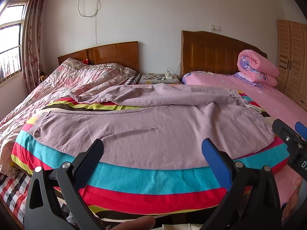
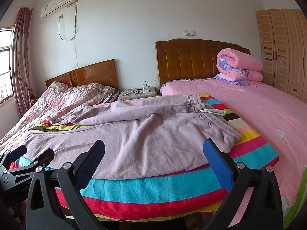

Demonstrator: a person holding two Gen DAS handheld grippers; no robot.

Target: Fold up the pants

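One pair of mauve pants (image 1: 145,126) lies spread on a striped blanket (image 1: 153,178), waistband (image 2: 213,107) toward the blanket's right edge, two legs running left — the far leg rumpled, the near one flat along the front edge. Two grippers hover just off that front edge, neither touching cloth. The left gripper (image 1: 152,151) is spread wide and empty; the right gripper (image 2: 153,153) likewise gapes, holding nothing. A bare band of blanket shows between the near leg and the front edge. Two beds flank the blanket, with one nightstand (image 2: 137,94) between their headboards and one rolled pink quilt (image 2: 239,67) on the right bed.
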